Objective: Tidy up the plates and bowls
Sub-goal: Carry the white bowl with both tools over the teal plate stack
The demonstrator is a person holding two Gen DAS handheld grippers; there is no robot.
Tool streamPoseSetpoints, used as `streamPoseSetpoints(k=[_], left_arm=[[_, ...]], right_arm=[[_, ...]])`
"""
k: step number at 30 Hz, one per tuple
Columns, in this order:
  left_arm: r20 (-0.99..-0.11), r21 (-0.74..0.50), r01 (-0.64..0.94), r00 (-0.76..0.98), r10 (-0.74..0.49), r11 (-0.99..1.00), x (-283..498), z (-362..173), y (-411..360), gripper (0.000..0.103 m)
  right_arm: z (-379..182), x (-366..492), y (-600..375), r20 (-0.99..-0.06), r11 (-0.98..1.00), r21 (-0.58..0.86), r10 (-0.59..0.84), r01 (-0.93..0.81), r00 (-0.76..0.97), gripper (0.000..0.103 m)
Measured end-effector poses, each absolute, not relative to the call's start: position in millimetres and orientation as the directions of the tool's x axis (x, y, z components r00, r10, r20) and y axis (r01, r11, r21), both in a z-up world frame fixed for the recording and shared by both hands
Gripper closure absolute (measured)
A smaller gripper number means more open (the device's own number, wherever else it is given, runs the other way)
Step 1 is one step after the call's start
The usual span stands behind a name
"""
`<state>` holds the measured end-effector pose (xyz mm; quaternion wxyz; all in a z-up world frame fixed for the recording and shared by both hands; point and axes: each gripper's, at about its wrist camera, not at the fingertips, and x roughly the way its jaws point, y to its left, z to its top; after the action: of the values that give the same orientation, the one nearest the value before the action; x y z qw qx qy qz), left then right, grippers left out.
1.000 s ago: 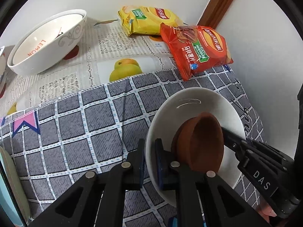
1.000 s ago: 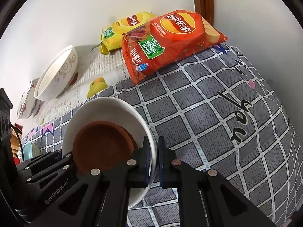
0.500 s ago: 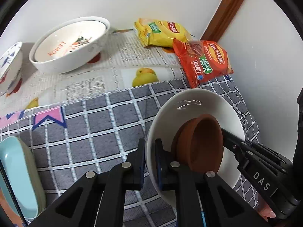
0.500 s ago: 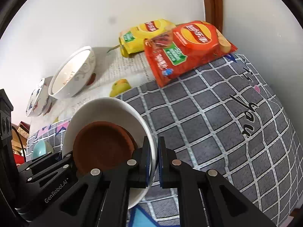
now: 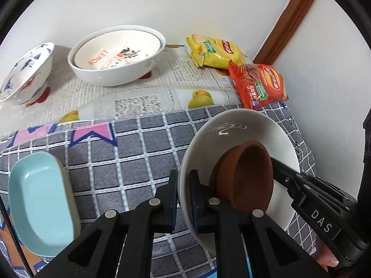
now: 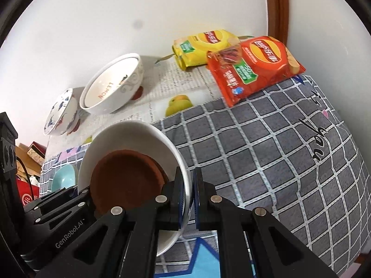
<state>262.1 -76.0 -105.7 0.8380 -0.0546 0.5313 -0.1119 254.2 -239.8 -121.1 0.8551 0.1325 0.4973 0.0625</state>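
A white bowl point(image 5: 234, 127) point(image 6: 129, 132) with a brown clay saucer point(image 5: 250, 173) point(image 6: 125, 180) inside it hangs tilted above the grey checked cloth. My left gripper point(image 5: 183, 199) is shut on the bowl's left rim. On the opposite rim my right gripper point(image 6: 188, 197) is shut too, its black body showing at the lower right of the left wrist view. A large white "LEMON" bowl point(image 5: 116, 55) point(image 6: 111, 88) and a blue-patterned bowl point(image 5: 23, 74) point(image 6: 62, 113) stand near the back wall. A light blue oval dish point(image 5: 39, 203) point(image 6: 65, 176) lies at the left.
A yellow chip bag point(image 5: 215, 51) point(image 6: 204, 44) and a red chip bag point(image 5: 259, 85) point(image 6: 252, 67) lie in the back corner by a brown door frame point(image 5: 294, 14). White walls close the back and right. Boxes point(image 6: 32, 153) sit beyond the table's left end.
Both grippers have lifted and drawn back with the bowl and saucer held between them. More of the table shows now: the blue-patterned bowl and the light blue dish have come into view.
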Motion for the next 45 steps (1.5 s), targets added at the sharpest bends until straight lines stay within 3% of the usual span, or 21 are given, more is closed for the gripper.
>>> streamPoseSetpoints(k=[45], left_arm=[[-0.866, -0.194, -0.028, 0.474, -0.158, 0.981, 211.4, -81.2, 40.5, 0.094]], right_arm=[[-93.0, 222.5, -126.6, -0.811, 0.945, 0.297, 0.327, -0.139, 0.486, 0.095]])
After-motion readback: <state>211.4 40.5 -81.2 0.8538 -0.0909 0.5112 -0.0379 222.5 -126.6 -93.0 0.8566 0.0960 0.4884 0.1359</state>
